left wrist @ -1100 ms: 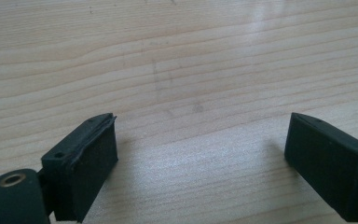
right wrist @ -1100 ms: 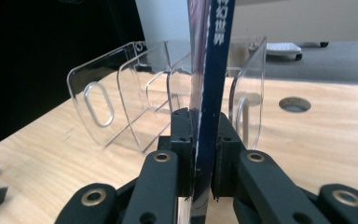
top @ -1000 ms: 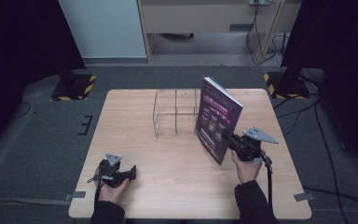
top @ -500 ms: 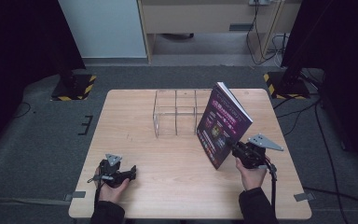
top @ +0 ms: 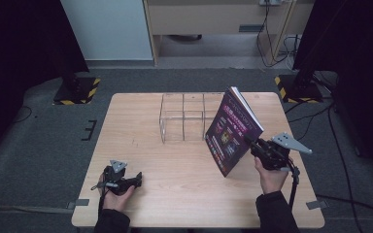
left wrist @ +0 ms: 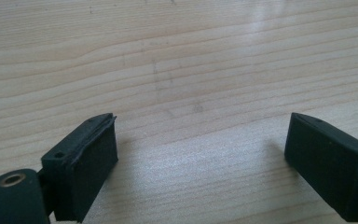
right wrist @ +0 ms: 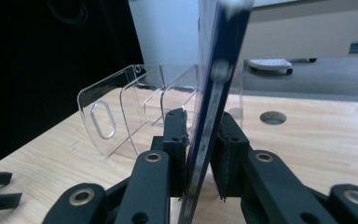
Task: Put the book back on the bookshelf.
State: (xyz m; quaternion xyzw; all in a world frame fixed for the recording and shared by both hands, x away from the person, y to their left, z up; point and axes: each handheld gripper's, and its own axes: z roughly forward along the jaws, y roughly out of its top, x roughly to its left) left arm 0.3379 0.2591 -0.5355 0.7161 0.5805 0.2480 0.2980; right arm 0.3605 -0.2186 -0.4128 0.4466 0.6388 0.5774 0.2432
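From the high view, the right gripper holds a thin purple-covered book tilted above the light wooden table, just right of a clear plastic divided rack, while the left gripper rests near the table's front left. In the left gripper view its jaws stand spread over bare wood. In the right gripper view the jaws, which have just been easing apart slightly, pinch the book's edge, the rack behind.

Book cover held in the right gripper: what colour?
Dark purple glossy book cover with pink and white print; clearest in the high view.
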